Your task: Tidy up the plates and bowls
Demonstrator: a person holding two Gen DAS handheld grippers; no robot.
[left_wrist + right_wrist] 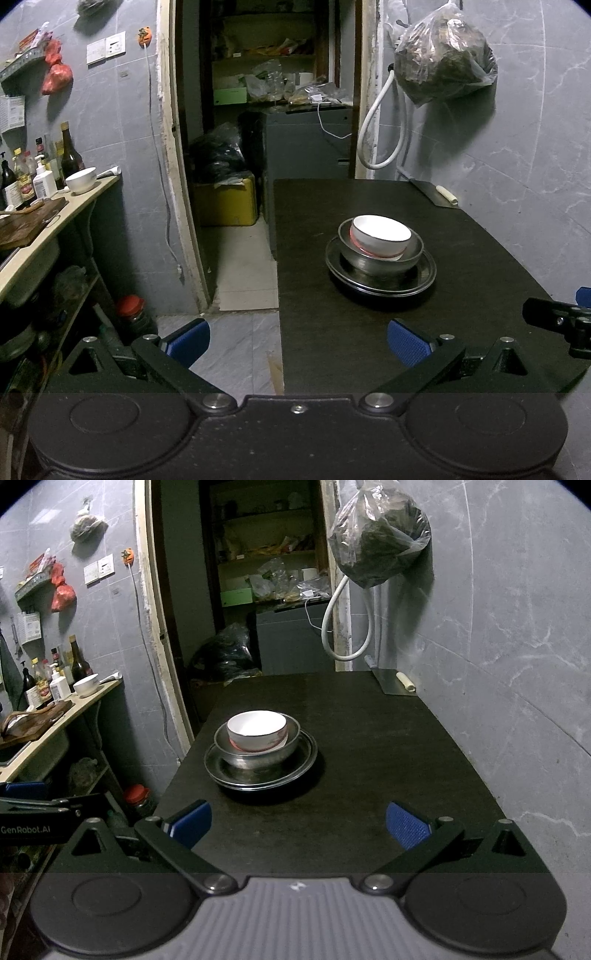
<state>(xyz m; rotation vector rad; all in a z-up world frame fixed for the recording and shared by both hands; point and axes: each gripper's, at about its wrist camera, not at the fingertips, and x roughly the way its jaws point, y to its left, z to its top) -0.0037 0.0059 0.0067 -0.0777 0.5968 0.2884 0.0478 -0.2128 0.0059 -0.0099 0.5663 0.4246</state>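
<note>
Already a white bowl is nested in a steel bowl upon stacked plates, saving tabletop room; both grippers' jaws are held open, empty.

Both my wrist cameras face the doorway.
Left sits off the table edge; both share the stack.

Cleaver on dark table
</note>
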